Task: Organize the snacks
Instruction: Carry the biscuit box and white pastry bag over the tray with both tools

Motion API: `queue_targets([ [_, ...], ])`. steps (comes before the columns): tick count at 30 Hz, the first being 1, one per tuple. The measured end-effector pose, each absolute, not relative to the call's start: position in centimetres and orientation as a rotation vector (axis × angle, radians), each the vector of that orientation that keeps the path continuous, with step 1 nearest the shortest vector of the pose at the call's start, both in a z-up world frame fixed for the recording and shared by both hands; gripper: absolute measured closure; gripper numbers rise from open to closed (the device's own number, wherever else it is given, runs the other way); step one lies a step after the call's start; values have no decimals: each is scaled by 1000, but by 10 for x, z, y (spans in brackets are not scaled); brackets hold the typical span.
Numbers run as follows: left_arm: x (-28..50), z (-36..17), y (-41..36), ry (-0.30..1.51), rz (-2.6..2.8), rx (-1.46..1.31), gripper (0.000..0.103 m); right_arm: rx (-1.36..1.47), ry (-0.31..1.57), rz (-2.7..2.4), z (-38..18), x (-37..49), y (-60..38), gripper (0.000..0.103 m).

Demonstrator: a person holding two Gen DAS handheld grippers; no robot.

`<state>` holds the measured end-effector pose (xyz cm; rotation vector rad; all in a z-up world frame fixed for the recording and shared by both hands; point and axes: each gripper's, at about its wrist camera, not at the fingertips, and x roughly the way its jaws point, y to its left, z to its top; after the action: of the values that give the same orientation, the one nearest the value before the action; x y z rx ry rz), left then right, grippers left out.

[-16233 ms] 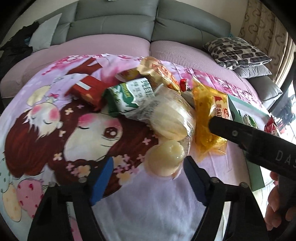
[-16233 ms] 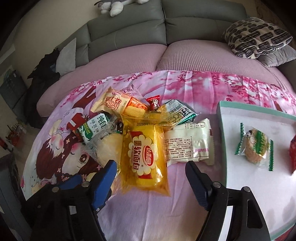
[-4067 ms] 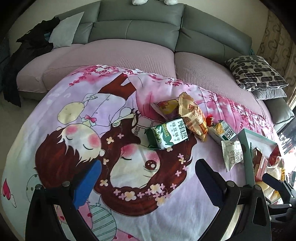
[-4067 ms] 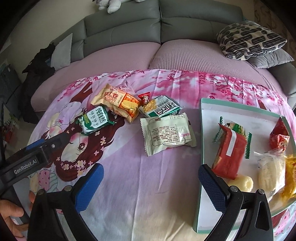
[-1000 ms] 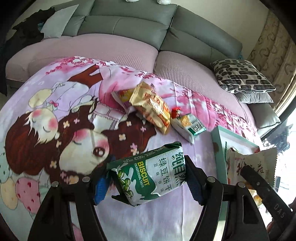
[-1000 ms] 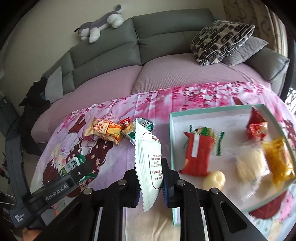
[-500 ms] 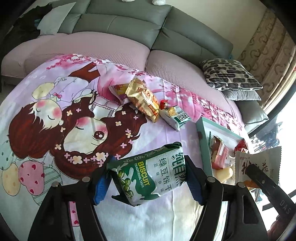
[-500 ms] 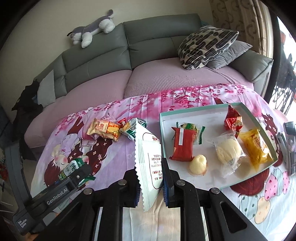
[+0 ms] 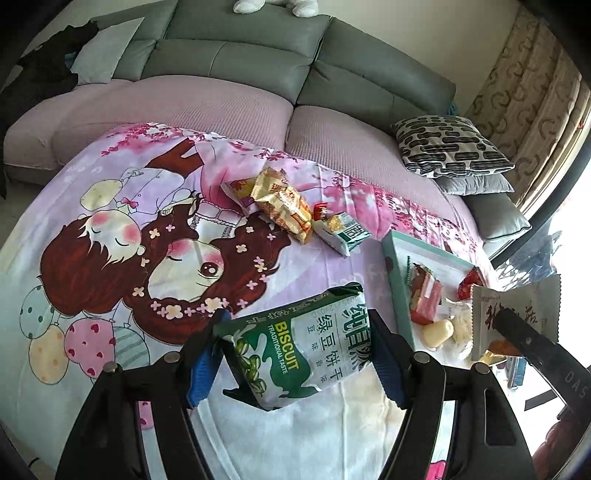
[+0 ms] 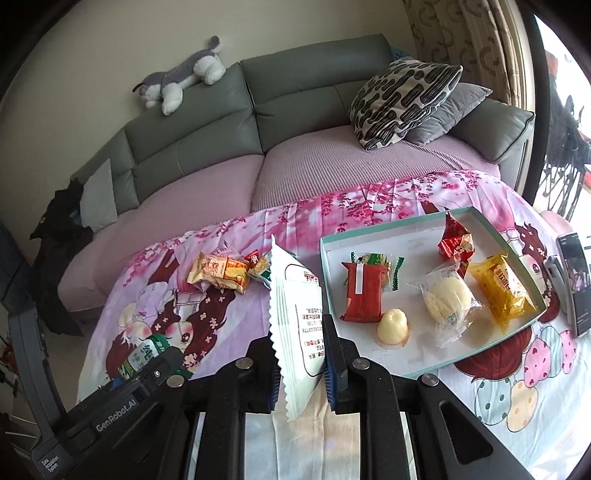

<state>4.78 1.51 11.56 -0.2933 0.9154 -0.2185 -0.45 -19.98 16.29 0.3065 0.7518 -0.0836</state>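
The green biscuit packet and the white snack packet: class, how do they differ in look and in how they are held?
The green biscuit packet is green and plump; the white snack packet is white and flat. The left hand-held gripper clamps the biscuit packet broadside; the right hand-held gripper pinches the white packet edge-on, upright. Both are held above the cloth.

The white packet (image 10: 298,325) hides part of a green snack pack (image 10: 266,272); the plush toy (image 9: 275,5) is cut off.

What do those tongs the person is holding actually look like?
Both tongs are matte black with round silver screws and blue pads on the inner fingers. The left tongs carry white "GenRobot.AI" lettering along the side; the right tongs show letters "DAS" in the left view. No cables or sleeves visible.
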Motion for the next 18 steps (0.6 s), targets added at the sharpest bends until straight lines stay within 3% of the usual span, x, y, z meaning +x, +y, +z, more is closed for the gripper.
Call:
queue_targets([
  [18,40,144,-70,882,-190,-189,29,427,624,-97,135,-7,-274,83],
])
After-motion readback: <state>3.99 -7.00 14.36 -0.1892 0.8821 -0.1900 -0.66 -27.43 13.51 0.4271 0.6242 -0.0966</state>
